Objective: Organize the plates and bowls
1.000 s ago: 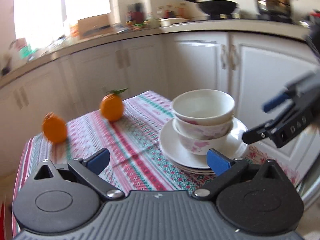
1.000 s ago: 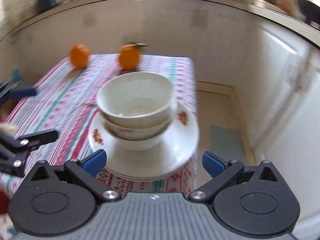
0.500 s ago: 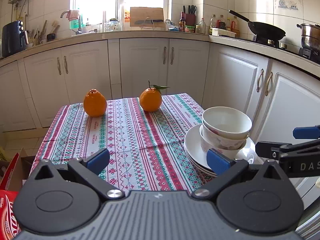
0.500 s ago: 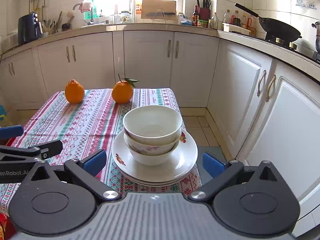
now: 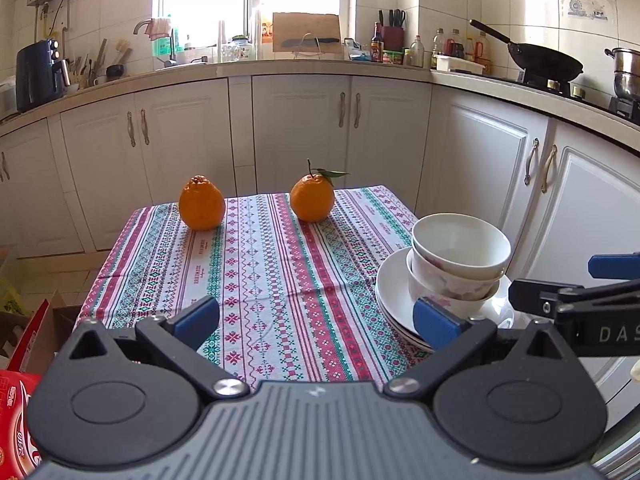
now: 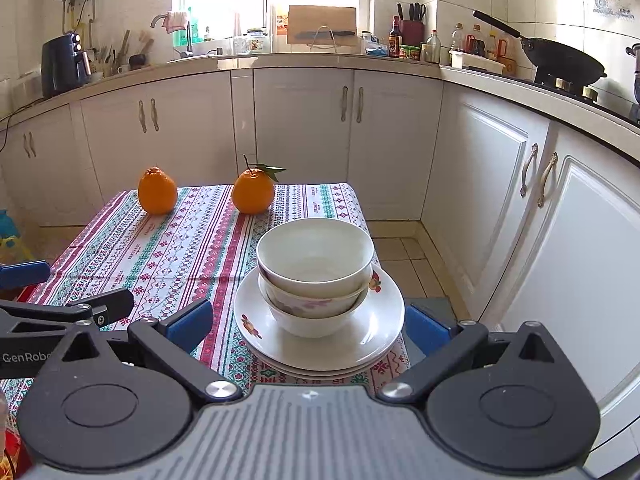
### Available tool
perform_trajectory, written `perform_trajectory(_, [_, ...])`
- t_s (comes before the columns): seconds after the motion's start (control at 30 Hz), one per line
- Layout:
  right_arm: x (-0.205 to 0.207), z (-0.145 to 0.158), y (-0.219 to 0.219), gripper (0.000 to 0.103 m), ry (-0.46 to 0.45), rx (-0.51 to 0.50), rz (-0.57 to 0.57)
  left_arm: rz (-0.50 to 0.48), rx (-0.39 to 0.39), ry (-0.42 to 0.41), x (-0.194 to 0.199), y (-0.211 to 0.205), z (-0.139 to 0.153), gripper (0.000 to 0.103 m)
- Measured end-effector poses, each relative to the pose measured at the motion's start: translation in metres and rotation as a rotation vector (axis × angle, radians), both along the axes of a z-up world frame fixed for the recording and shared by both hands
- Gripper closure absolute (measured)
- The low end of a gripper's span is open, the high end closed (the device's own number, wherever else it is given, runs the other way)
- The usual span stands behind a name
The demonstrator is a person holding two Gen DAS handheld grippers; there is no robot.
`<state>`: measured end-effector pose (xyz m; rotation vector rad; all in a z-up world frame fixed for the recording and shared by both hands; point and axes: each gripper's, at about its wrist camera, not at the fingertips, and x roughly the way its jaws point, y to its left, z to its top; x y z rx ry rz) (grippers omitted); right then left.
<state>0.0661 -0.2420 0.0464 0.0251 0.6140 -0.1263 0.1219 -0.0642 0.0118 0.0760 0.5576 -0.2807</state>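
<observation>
Two nested bowls [image 6: 315, 258] [image 5: 460, 252], a plain white one inside a floral one, stand on a stack of white plates [image 6: 372, 332] [image 5: 394, 292] at the near right corner of a striped tablecloth. My right gripper [image 6: 308, 326] is open just in front of the stack, its blue pads level with the plates' left and right edges and not touching them. Left of the stack, my left gripper [image 5: 316, 320] hangs open over the cloth with nothing between its fingers. Each gripper shows at the edge of the other's view.
Two oranges [image 5: 201, 208] [image 5: 312, 202] sit near the table's far edge. White cabinets [image 6: 500, 184] run behind and along the right, close to the table. A red carton [image 5: 16, 412] lies on the floor at the left. A wok [image 6: 560, 60] rests on the stove.
Both views have swung from a blurred, tilted close look to a steady level one. Both grippers have drawn back a little from the stack. Bowls and plates stayed put.
</observation>
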Motion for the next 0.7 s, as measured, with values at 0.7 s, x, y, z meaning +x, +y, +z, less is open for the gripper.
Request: perform_trajectory(0.7, [0.0007,0.0005,0.0004,0.000,-0.003,0.002,0.013,0.010,-0.007,0.014,0.0016,0.0008,0.0018,0.001])
